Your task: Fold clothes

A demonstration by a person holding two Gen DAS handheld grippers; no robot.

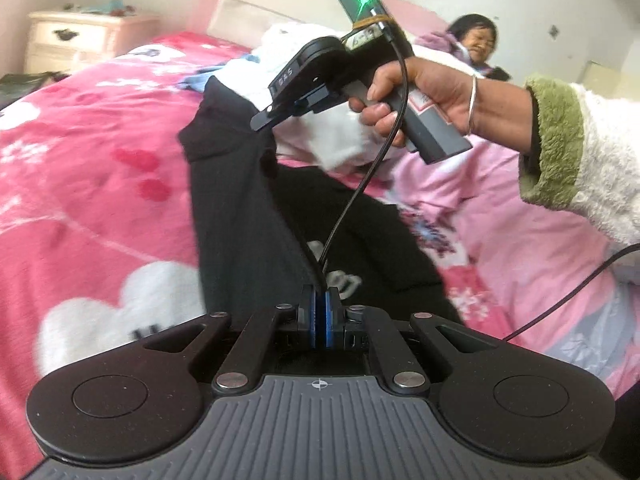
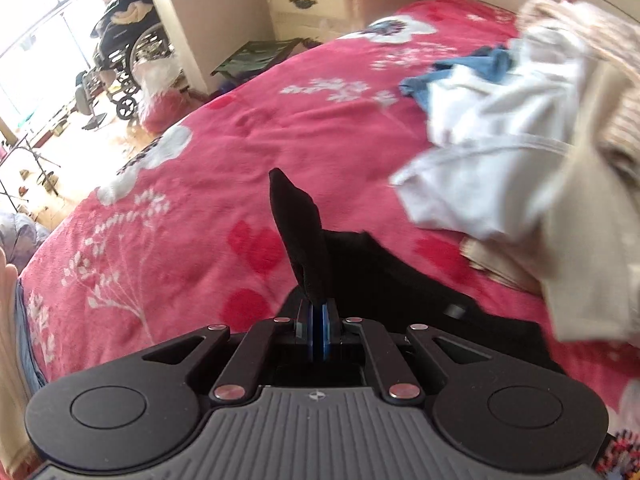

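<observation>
A black garment (image 1: 240, 208) hangs stretched above the pink floral bed cover (image 1: 80, 152), held at two points. My left gripper (image 1: 320, 295) is shut on its near edge, the blue pads pressed together with cloth between them. In the left wrist view a hand holds my right gripper (image 1: 263, 120), whose tip pinches the garment's far upper edge. In the right wrist view the right gripper (image 2: 318, 307) is shut on a fold of black cloth (image 2: 298, 228) that sticks up past the pads. The rest of the garment (image 2: 400, 292) trails down to the right onto the bed.
A loose pile of white, blue and beige clothes (image 2: 500, 132) lies on the bed just beyond the garment. A cream nightstand (image 2: 336, 4) stands by the headboard, a wheelchair (image 2: 124, 52) near the window. Another person (image 1: 476, 44) sits at the bed's far side. A black cable (image 1: 360, 192) hangs from the right gripper.
</observation>
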